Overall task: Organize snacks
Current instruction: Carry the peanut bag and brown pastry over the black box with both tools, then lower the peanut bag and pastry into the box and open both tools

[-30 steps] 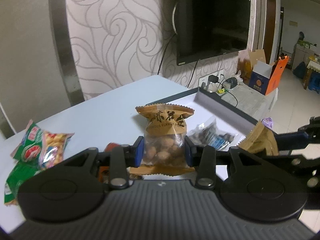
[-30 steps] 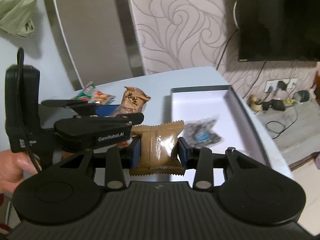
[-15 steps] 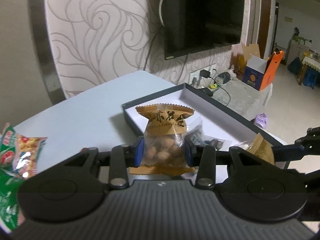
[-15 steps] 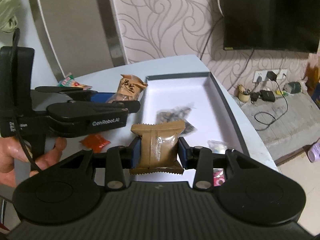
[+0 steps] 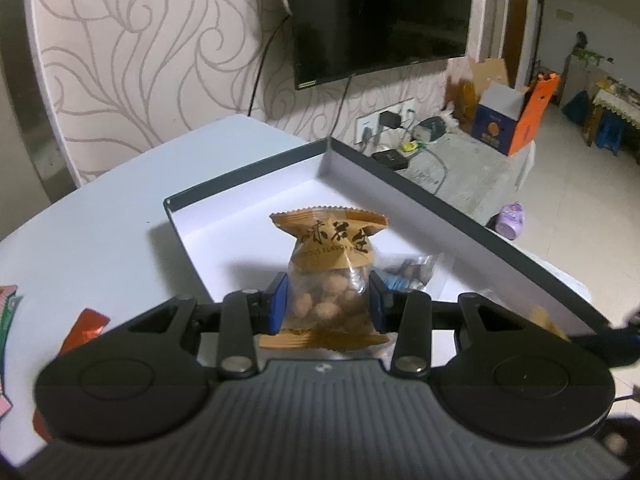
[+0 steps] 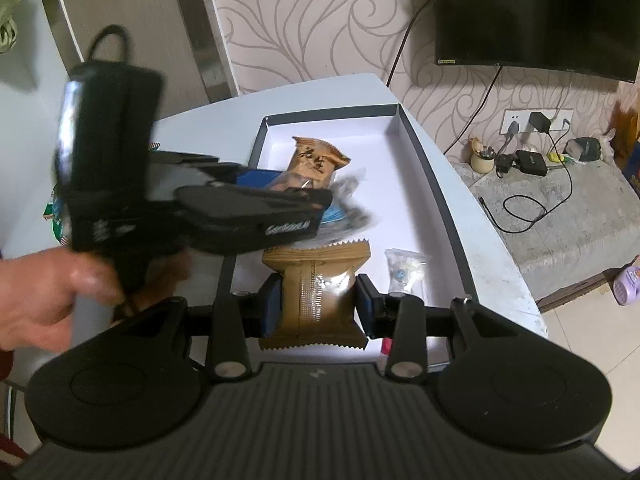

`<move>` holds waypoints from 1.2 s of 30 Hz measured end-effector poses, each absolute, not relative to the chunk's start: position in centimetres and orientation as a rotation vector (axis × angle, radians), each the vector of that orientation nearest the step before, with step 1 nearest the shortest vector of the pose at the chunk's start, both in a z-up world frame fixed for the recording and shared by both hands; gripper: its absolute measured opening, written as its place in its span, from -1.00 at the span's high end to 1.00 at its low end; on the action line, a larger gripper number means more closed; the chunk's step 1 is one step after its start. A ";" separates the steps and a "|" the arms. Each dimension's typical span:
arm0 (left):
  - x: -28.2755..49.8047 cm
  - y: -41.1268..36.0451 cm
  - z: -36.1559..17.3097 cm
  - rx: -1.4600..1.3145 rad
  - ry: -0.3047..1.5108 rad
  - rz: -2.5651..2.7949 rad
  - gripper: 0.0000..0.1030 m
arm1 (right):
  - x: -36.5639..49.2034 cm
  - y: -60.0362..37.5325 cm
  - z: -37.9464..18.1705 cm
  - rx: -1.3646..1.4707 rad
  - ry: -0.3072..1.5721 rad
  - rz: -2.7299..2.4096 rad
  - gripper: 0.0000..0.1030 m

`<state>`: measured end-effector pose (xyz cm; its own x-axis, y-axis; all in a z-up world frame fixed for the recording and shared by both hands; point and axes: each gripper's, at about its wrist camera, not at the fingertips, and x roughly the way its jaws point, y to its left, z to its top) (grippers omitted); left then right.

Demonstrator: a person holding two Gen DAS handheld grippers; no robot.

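Note:
My left gripper (image 5: 328,300) is shut on a peanut packet (image 5: 330,264) with an orange-brown top, held above the near part of a shallow dark-rimmed box (image 5: 420,196) with a white floor. My right gripper (image 6: 318,304) is shut on a brown foil snack packet (image 6: 316,292), held over the same box (image 6: 424,160). The left gripper (image 6: 256,204) with its peanut packet (image 6: 316,160) shows blurred in the right wrist view, just ahead and left. A dark clear-wrapped snack (image 5: 412,272) and a small clear packet (image 6: 404,270) lie in the box.
The box sits on a pale blue table (image 5: 100,232). A red wrapper (image 5: 84,328) and green packets (image 5: 8,304) lie at the table's left. A TV (image 5: 380,16) hangs on the patterned wall. Cables and chargers (image 6: 528,160) lie on a low ledge right of the table.
Both grippers have moved right and forward with their packets, from beside the box to over it. The green packets have slid to the left edge of the left wrist view.

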<state>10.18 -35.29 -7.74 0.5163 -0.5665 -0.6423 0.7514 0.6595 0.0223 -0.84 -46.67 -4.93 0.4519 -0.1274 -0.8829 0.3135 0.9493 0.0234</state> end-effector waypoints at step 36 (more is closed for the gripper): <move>11.1 -35.4 -6.3 0.331 0.618 -0.726 -0.02 | 5.4 -49.4 -8.4 0.081 1.119 -0.310 0.12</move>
